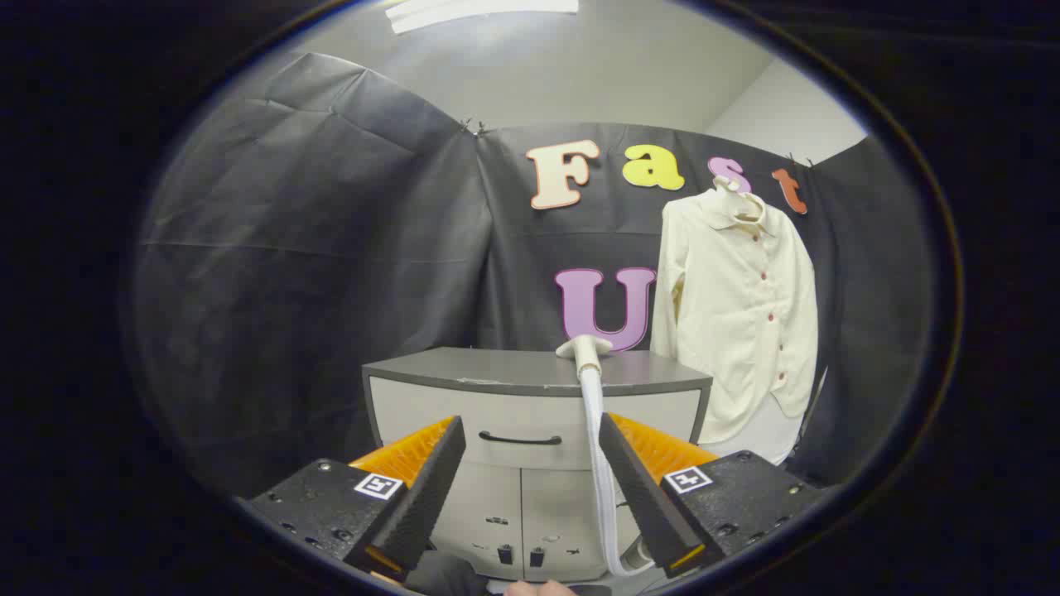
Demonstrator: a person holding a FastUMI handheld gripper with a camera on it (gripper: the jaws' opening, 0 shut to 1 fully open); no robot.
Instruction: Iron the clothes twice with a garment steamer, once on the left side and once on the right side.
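cream shirt (737,314) hangs beside grey cabinet (530,414); steamer head (585,348) on top; claw (530,488) fingers apart, holding nothing.

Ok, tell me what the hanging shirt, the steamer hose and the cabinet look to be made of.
Shirt: cream woven cloth, probably cotton; matte, soft folds, small dark buttons.
Steamer hose: white, seemingly braided fabric sleeving; fine ribbed texture, bends freely down from the steamer head.
Cabinet: likely laminated board; smooth grey top, pale fronts, dark handle.
The gripper is open, holding nothing.
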